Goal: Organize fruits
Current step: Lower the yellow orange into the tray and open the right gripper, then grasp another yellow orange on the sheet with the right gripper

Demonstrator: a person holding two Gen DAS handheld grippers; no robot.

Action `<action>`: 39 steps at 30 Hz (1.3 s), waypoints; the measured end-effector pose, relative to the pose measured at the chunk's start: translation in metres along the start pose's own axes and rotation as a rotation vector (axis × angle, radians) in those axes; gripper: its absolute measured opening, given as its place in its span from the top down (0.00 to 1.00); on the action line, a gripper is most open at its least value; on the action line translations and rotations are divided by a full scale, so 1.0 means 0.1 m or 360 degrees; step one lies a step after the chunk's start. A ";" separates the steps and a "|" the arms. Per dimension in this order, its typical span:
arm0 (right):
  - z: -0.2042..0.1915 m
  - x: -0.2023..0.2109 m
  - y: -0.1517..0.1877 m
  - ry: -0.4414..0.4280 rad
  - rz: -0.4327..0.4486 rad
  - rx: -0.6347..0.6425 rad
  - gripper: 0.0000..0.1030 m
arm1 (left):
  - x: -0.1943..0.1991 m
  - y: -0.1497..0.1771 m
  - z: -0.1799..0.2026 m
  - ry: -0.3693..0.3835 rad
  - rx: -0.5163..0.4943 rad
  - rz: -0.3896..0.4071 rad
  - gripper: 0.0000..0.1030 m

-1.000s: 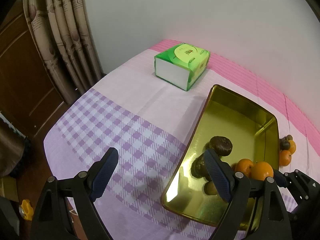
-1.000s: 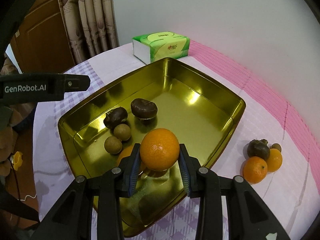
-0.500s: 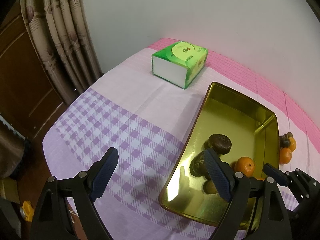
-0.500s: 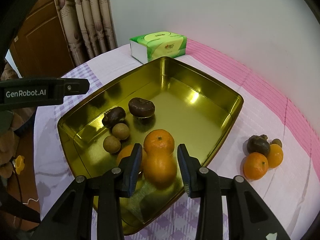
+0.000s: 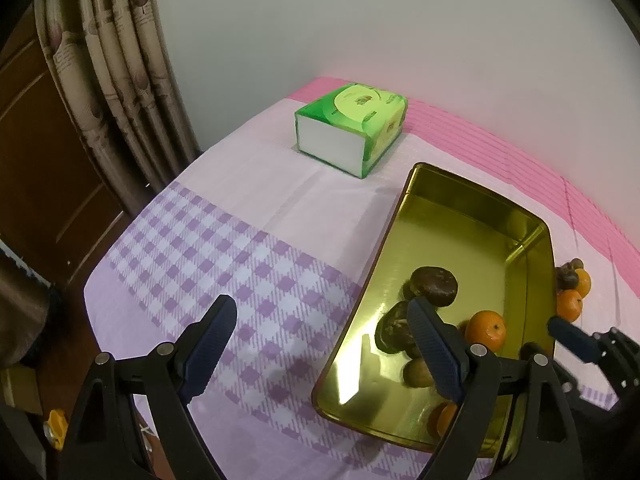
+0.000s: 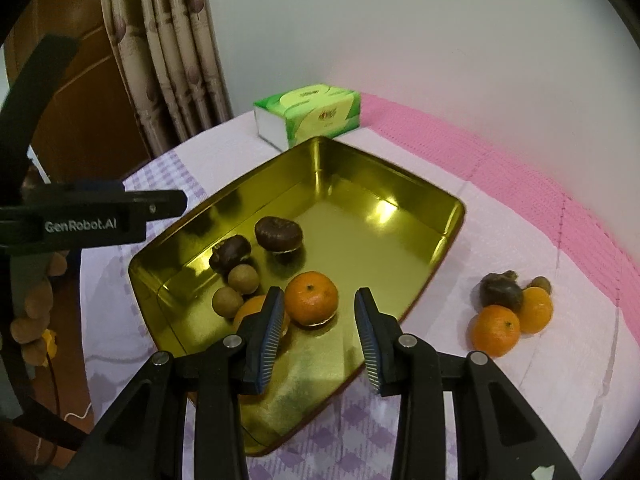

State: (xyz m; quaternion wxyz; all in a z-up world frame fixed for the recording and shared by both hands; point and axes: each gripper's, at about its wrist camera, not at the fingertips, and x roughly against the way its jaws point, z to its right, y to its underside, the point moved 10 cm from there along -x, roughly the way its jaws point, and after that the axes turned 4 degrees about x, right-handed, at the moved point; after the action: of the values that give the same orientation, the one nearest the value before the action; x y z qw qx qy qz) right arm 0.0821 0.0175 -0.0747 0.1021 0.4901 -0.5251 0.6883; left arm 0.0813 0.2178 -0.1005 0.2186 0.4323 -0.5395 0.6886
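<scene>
Pale wall and beige curtains (image 6: 176, 52) are standing behind a table (image 5: 240, 208) covered in a pink and purple-checked cloth. A green tissue box (image 6: 310, 118) is sitting near the far edge, just beyond a gold metal tray (image 6: 400, 184). Inside the tray, two dark brown fruits (image 6: 278, 233), two small tan round fruits (image 6: 243, 279) and two oranges are lying; the nearer orange (image 6: 311, 298) is resting on the tray floor just ahead of the right hand-held gripper (image 6: 320, 330), whose jaws are standing narrowly apart with nothing between them, neither pad touching the fruit. On the cloth to the right of the tray, two more oranges (image 6: 495, 330) are sitting pressed against another dark fruit (image 6: 501, 290). The left hand-held gripper (image 5: 324, 344) is hovering wide and empty over the tray's left rim and the checked cloth.
</scene>
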 end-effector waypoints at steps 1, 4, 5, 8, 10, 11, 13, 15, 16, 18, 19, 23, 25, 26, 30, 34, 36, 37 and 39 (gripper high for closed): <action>0.04 0.03 0.00 0.0014 0.0009 -0.0006 0.66 | 0.01 0.00 0.00 0.0002 -0.0003 0.0001 0.15; 0.20 0.08 0.05 0.0059 0.0020 -0.0048 0.66 | 0.01 0.00 0.01 0.0006 -0.0014 0.0006 0.15; 0.27 0.10 0.07 0.0071 0.0018 -0.0068 0.66 | 0.01 0.00 0.02 0.0006 -0.0016 0.0007 0.15; 0.53 0.14 0.17 0.0135 0.0013 -0.0132 0.66 | 0.01 0.00 0.03 0.0003 -0.0024 0.0004 0.15; 0.73 0.18 0.24 0.0184 0.0005 -0.0177 0.66 | 0.01 0.01 0.03 0.0003 -0.0027 0.0004 0.15; 0.82 0.20 0.28 0.0206 0.0003 -0.0202 0.66 | 0.01 0.01 0.04 0.0002 -0.0032 0.0002 0.15; 1.01 0.24 0.34 0.0251 0.0002 -0.0245 0.66 | 0.00 0.02 0.06 0.0004 -0.0043 0.0000 0.15; 1.18 0.26 0.40 0.0296 -0.0009 -0.0279 0.66 | 0.00 0.03 0.07 0.0003 -0.0057 -0.0002 0.15; 1.27 0.26 0.44 0.0312 -0.0014 -0.0298 0.66 | 0.00 0.04 0.08 0.0003 -0.0063 -0.0004 0.15; 1.40 0.24 0.50 0.0345 -0.0031 -0.0317 0.66 | -0.01 0.04 0.10 0.0006 -0.0074 -0.0004 0.15; 1.45 0.23 0.52 0.0354 -0.0036 -0.0328 0.67 | -0.01 0.05 0.10 0.0006 -0.0080 -0.0004 0.15; 1.60 0.15 0.59 0.0364 -0.0051 -0.0368 0.67 | -0.02 0.06 0.15 0.0024 -0.0101 -0.0004 0.15; 1.65 0.10 0.58 0.0366 -0.0053 -0.0380 0.67 | -0.02 0.07 0.17 0.0032 -0.0116 -0.0003 0.15; 1.68 0.07 0.58 0.0370 -0.0052 -0.0378 0.67 | -0.02 0.08 0.19 0.0035 -0.0127 -0.0002 0.15; 1.75 -0.02 0.59 0.0367 -0.0067 -0.0388 0.67 | -0.01 0.09 0.24 0.0057 -0.0153 0.0008 0.15; 1.81 -0.11 0.56 0.0348 -0.0066 -0.0396 0.66 | -0.01 0.07 0.29 0.0072 -0.0180 0.0037 0.15; 1.81 -0.15 0.53 0.0328 -0.0055 -0.0399 0.66 | 0.00 0.07 0.31 0.0081 -0.0185 0.0046 0.15; 1.81 -0.17 0.51 0.0323 -0.0054 -0.0395 0.66 | 0.00 0.07 0.32 0.0082 -0.0187 0.0047 0.15; 1.82 -0.23 0.48 0.0324 -0.0062 -0.0386 0.66 | -0.02 0.07 0.33 0.0077 -0.0193 0.0042 0.15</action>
State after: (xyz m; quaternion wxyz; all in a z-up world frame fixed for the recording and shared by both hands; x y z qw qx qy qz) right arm 0.1650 -0.1439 -0.1288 0.2265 0.4118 -0.5816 0.6639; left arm 0.0886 0.1852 -0.1052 0.2483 0.3942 -0.5806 0.6677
